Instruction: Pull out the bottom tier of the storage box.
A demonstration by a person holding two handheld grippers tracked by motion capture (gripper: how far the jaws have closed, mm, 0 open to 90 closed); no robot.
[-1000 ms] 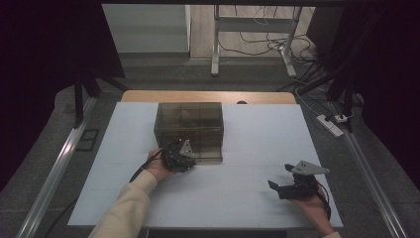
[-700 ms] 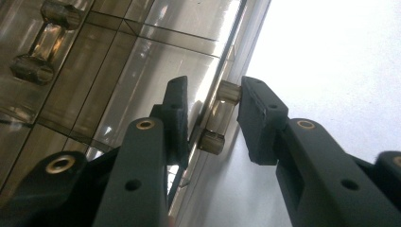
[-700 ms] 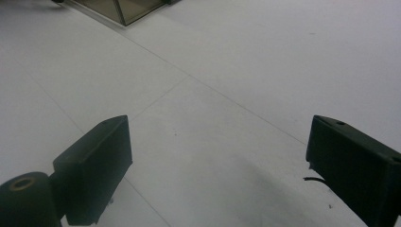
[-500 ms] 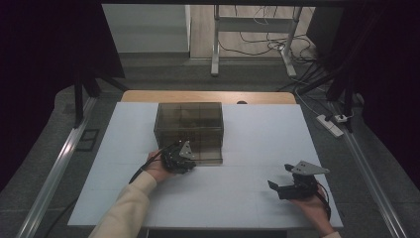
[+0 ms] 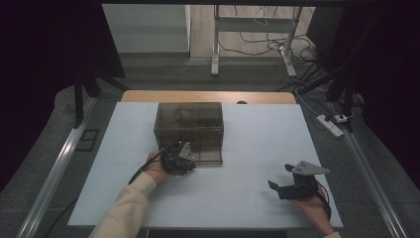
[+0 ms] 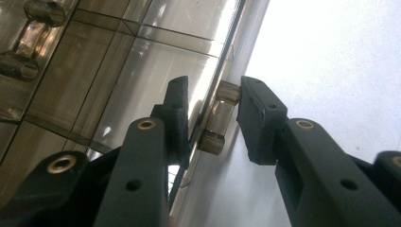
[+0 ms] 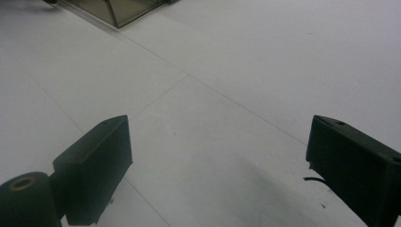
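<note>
**Left gripper on the drawer handle, right one parked**

Biggest thing first: the white table (image 5: 257, 148), with a smoky see-through drawer box (image 5: 188, 130) sitting left of centre toward the far side. It's split into compartments by thin dividers, and I honestly can't make out anything inside them. The plastic is too dark and reflective to say if they're empty.

The left gripper (image 6: 208, 116) is right up against the near front face of the box, low down. Up close, its jaws straddle a small translucent handle (image 6: 218, 118) that sticks out from a drawer front. The right-hand pad touches the handle's end; the other pad sits on the far side of the drawer panel's edge. Looks like a pinch on the handle, though I can't swear both pads are pressing. My guess is it's set up that way to slide the drawer out toward the person.

The right gripper (image 5: 289, 187) rests well apart on bare table near the right edge, jaws spread wide with nothing between them. Probably just waiting its turn.
</note>
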